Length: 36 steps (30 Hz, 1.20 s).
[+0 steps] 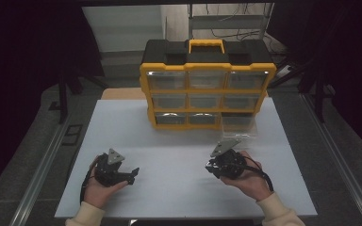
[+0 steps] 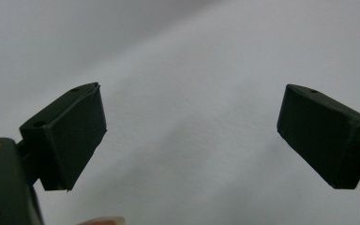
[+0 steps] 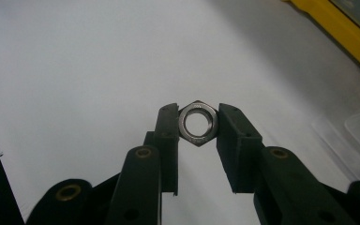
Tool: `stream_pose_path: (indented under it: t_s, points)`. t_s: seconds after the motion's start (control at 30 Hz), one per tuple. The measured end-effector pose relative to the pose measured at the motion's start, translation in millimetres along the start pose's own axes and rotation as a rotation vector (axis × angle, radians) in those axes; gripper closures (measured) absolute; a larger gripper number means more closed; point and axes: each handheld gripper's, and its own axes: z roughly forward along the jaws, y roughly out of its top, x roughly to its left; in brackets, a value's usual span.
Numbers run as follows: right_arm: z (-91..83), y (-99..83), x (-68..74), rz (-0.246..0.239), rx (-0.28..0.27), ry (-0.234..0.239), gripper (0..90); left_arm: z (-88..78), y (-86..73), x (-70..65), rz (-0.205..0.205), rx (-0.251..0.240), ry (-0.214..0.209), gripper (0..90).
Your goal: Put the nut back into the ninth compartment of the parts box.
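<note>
1. Nut (image 3: 197, 123): a small steel hex, hard and slick, clamped flat-to-flat in my right claw (image 3: 197, 125) above the white table (image 3: 75, 70).
2. Left claw (image 2: 190, 136) gapes wide with nothing in it.
3. Probably light, and I'd say it could twist out if my squeeze slackens.

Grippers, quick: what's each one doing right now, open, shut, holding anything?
Left gripper: open, nothing between its jaws, white table beyond.
Right gripper: shut on a metal hex nut, held above the table.
</note>
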Motion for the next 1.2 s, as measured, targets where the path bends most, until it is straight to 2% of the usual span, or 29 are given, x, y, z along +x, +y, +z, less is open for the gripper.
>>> stream_pose_path:
  t_s: [0.8,1.2]
  points:
    - [-12.3,1.0,-16.3,0.038,-0.032,-0.035,70.1,0.2,0.0,-0.4,-0.001,-0.002,0.004,8.8]
    - [-21.3,2.9,-29.6,0.07,-0.053,-0.061,70.2,0.3,0.2,-0.2,-0.001,-0.003,0.005,8.8]
